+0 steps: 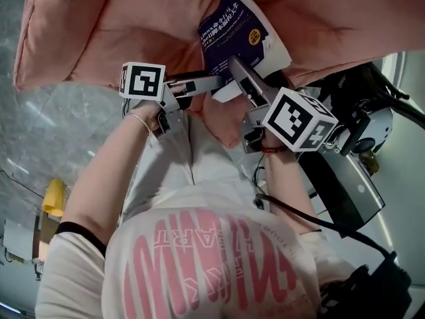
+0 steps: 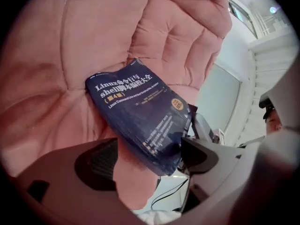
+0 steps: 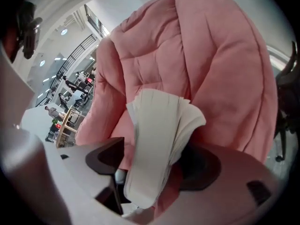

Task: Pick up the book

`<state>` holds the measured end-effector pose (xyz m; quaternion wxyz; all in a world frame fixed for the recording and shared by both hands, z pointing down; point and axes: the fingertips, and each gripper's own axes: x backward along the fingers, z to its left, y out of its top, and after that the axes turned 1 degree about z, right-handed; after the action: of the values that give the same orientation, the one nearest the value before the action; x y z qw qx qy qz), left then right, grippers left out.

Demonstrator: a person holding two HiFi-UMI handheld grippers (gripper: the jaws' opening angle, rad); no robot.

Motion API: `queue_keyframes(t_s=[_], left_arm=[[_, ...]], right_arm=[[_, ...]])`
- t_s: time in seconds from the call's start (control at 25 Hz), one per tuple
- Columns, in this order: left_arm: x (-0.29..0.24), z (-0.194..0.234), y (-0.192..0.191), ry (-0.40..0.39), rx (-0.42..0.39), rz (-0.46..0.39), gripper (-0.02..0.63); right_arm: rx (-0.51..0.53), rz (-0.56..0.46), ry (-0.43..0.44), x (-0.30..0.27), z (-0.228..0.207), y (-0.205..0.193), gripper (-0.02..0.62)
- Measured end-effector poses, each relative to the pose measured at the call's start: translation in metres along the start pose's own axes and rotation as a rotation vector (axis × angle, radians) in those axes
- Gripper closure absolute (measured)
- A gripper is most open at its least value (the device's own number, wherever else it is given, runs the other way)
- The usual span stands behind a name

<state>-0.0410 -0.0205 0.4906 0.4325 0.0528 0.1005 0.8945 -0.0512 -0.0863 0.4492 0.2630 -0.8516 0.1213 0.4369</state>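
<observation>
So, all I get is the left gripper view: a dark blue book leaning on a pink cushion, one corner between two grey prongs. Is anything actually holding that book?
Observer: Yes. The right gripper is clamped on the book, across its white page edges.
Operator: Who works these things?
Observer: A person wearing white with pink lettering holds them, seen from above in the head view.
Operator: And what's past the cushion?
Observer: In the right gripper view, a bright hall with people and wooden furniture far off.
</observation>
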Motion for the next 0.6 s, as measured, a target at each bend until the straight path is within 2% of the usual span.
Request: queue_keyframes(t_s=[0.08,0.12,0.16,0.2,0.24,0.36,0.4,0.52,0.6], left_arm=[[-0.004,-0.009,0.001,-0.051,-0.001,-0.014,0.189],[-0.006,-0.017,0.002,-0.093,0.000,-0.023,0.189],[-0.008,-0.022,0.002,-0.121,0.000,-0.032,0.189],[-0.009,-0.024,0.002,-0.127,0.002,-0.040,0.189],[-0.006,-0.019,0.001,-0.101,0.006,-0.043,0.189],[0.010,0.018,-0.005,0.095,0.039,-0.046,0.189],[0.013,0.023,-0.006,0.103,0.054,-0.061,0.189],[0.008,0.016,-0.002,-0.039,0.146,-0.141,0.189],[0.002,0.011,-0.003,-0.095,0.207,-0.157,0.189]], right_arm=[[-0.055,0.028,-0.028,-0.012,-0.011,-0.001,0.226],[-0.089,0.034,-0.047,-0.015,-0.017,0.000,0.250],[-0.127,0.037,-0.065,-0.017,-0.023,0.002,0.309],[-0.164,0.037,-0.074,-0.017,-0.028,0.004,0.338],[-0.197,0.036,-0.076,-0.017,-0.031,0.006,0.354],[-0.274,0.039,-0.063,-0.016,-0.037,0.008,0.383],[-0.299,0.045,-0.057,-0.015,-0.038,0.008,0.389],[-0.367,0.070,-0.041,-0.014,-0.038,0.008,0.399],[-0.392,0.101,-0.036,-0.013,-0.037,0.007,0.399]])
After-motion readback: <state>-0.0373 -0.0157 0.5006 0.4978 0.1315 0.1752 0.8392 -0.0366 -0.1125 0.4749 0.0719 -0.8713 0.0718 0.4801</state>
